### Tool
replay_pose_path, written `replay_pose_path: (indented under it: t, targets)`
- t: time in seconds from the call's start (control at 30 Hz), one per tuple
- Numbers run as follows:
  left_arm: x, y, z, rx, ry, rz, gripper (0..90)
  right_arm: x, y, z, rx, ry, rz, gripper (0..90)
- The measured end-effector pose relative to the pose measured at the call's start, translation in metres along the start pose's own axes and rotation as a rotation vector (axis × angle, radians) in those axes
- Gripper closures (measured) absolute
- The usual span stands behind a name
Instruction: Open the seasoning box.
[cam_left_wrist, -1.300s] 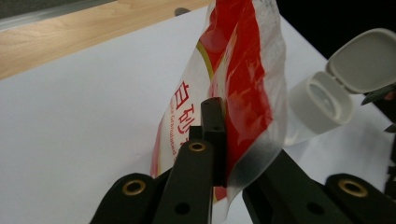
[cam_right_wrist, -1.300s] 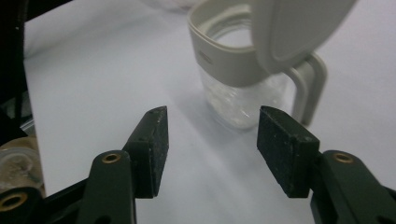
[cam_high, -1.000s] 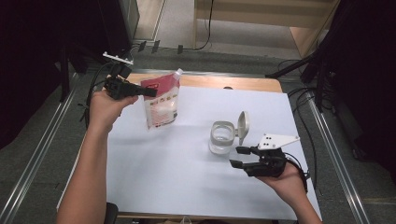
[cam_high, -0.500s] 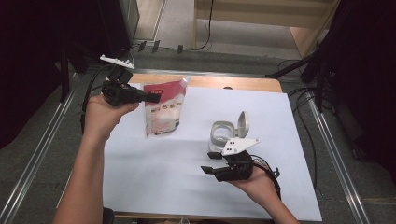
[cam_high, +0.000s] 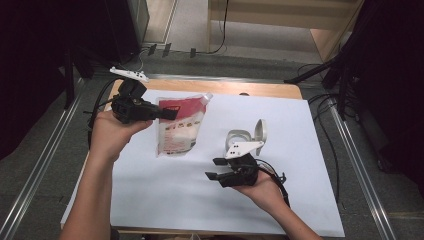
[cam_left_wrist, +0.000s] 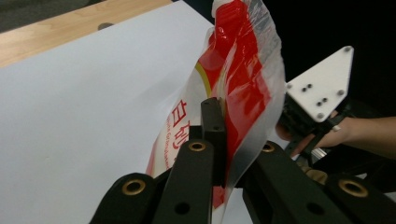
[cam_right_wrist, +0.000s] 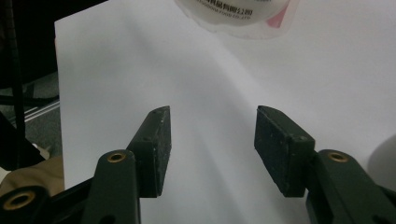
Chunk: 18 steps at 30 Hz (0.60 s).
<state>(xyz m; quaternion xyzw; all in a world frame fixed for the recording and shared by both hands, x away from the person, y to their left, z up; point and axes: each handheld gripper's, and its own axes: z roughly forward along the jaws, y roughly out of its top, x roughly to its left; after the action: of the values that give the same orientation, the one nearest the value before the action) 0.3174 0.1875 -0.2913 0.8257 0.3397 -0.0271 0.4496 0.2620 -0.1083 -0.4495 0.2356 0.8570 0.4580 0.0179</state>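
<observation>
Two grippers are at work over the white sheet (cam_high: 300, 130) that covers the bench. In the high view, the left gripper (cam_high: 167, 113) pinches the top of a red-and-white pouch (cam_high: 177, 132), which hangs near the sheet's far-left corner; the right gripper (cam_high: 215, 169) sits toward the near edge, jaws apart and empty, just beside a clear flip-lid container (cam_high: 240, 137). In the left gripper view, the jaws are clamped on the pouch (cam_left_wrist: 243, 79) film. In the right gripper view, the parted jaws face the pouch's bottom (cam_right_wrist: 236, 14). The step looks like presenting the pouch for opening or pouring; next, the right gripper likely must reach and grasp it.
</observation>
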Motion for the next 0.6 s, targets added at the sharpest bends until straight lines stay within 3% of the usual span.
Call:
replay_pose_path:
  t: [0.03, 0.27, 0.33, 0.4, 0.47, 0.6]
  targets:
    - [-0.002, 0.000, 0.000, -0.001, -0.010, -0.001, 90.0, 0.002, 0.003, 0.007, -0.002, -0.018, -0.014, 47.5]
    - [-0.008, 0.001, 0.004, -0.001, -0.055, 0.013, 90.0, 0.007, 0.009, 0.025, -0.015, -0.031, -0.014, 49.7]
    - [-0.011, 0.002, 0.008, 0.005, -0.061, 0.017, 90.0, 0.010, 0.009, 0.035, -0.009, -0.079, -0.020, 49.6]
    - [-0.012, 0.003, 0.010, 0.007, -0.074, 0.012, 90.0, 0.010, 0.009, 0.038, -0.004, -0.092, -0.019, 48.7]
    - [-0.015, 0.004, 0.014, 0.018, -0.085, 0.021, 90.0, 0.008, 0.009, 0.045, -0.010, -0.118, 0.013, 46.2]
    - [-0.018, 0.005, 0.021, 0.043, -0.103, 0.030, 90.0, 0.004, 0.007, 0.057, -0.016, -0.126, 0.042, 47.0]
